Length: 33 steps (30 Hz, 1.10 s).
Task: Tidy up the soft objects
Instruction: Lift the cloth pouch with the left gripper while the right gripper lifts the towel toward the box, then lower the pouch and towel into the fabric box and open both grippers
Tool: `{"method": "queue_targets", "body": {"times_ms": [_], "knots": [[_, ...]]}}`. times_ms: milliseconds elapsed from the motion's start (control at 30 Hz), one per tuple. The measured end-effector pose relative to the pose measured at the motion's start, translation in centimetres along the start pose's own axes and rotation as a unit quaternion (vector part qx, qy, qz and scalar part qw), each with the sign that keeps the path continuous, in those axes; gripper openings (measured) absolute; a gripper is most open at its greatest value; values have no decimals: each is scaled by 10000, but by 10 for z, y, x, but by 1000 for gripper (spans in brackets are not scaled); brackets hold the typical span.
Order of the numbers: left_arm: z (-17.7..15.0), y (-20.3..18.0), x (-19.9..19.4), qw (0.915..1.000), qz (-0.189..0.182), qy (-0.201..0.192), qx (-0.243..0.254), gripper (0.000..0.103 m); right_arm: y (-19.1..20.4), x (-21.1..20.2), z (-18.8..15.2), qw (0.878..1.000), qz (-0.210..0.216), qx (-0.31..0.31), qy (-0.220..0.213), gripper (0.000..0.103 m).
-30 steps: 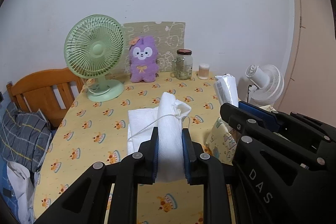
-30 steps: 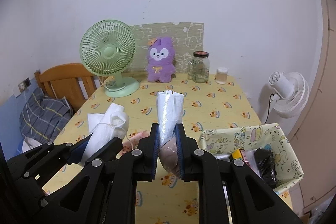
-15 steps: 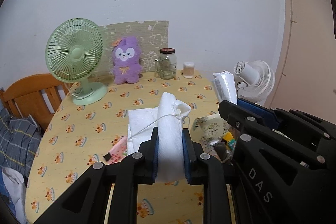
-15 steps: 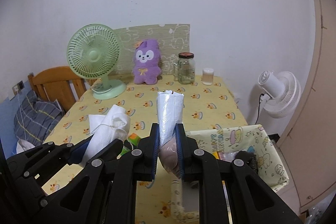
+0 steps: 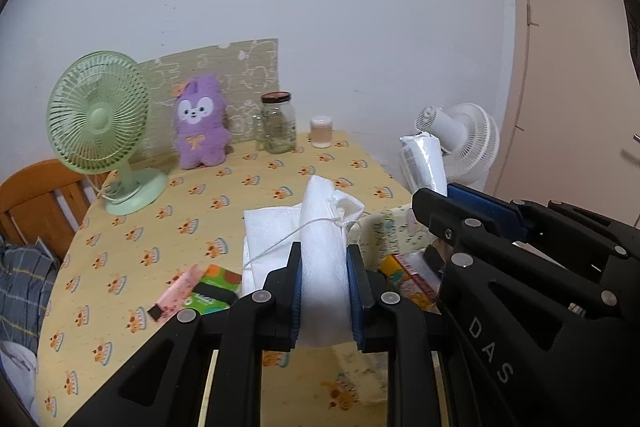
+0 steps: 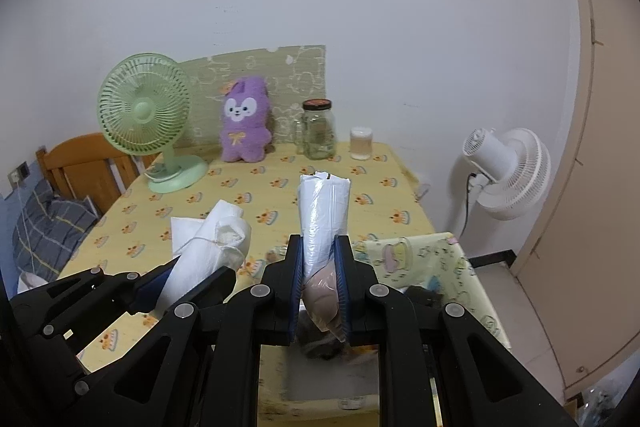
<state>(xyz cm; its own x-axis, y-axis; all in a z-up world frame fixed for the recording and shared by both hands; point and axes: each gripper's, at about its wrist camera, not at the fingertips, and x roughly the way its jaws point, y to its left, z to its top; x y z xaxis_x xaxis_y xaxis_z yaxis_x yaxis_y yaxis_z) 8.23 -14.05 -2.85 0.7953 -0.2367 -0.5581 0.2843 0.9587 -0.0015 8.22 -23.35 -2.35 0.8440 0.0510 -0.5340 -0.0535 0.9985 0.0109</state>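
Both grippers have swung to the right since a second ago: from the left wrist view the green desk fan and purple plush rabbit have slid leftward, and the patterned fabric basket now sits just under and ahead of us, with more of its contents in sight. We also see a pink and green packet on the tablecloth that was hidden before.

Our left gripper is clamped on a rolled white cloth bag, whose drawstring trails off to the left; a folded flap of the same bag hangs beside the jaws. Our right gripper is clamped on a rolled white plastic bag, with a pinkish soft lump squeezed between the pads lower down. Both bundles are held in the air, side by side, the cloth one over the table's near edge and the plastic one over the basket.

Inside the basket we make out an orange box and some dark items. At the back of the table stand a glass jar with a dark lid and a small pale cup. A white floor fan stands past the table's right edge, and a wooden chair is at its left.
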Motion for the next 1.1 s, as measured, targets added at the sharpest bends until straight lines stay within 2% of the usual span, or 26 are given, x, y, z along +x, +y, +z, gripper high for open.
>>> {"method": "queue_targets", "body": {"times_ms": [467,667,767,833,900,1100], "knots": [[1,-40,22,9985,-399,146,332,19,-43,7,-10,9994,-252,206,97,18],[-3,-59,36,9956,-549,349,669,25,-58,18,-19,9985,-380,324,214,18],[-5,-66,43,9935,-618,441,842,40,-66,26,-26,9977,-441,417,316,18],[-7,-68,46,9922,-679,517,904,59,-69,30,-28,9973,-449,444,362,18],[-6,-67,47,9928,-649,515,871,69,-70,33,-28,9973,-395,485,372,18],[-6,-62,54,9935,-479,608,829,80,-69,42,-28,9976,-264,525,359,18]]}}
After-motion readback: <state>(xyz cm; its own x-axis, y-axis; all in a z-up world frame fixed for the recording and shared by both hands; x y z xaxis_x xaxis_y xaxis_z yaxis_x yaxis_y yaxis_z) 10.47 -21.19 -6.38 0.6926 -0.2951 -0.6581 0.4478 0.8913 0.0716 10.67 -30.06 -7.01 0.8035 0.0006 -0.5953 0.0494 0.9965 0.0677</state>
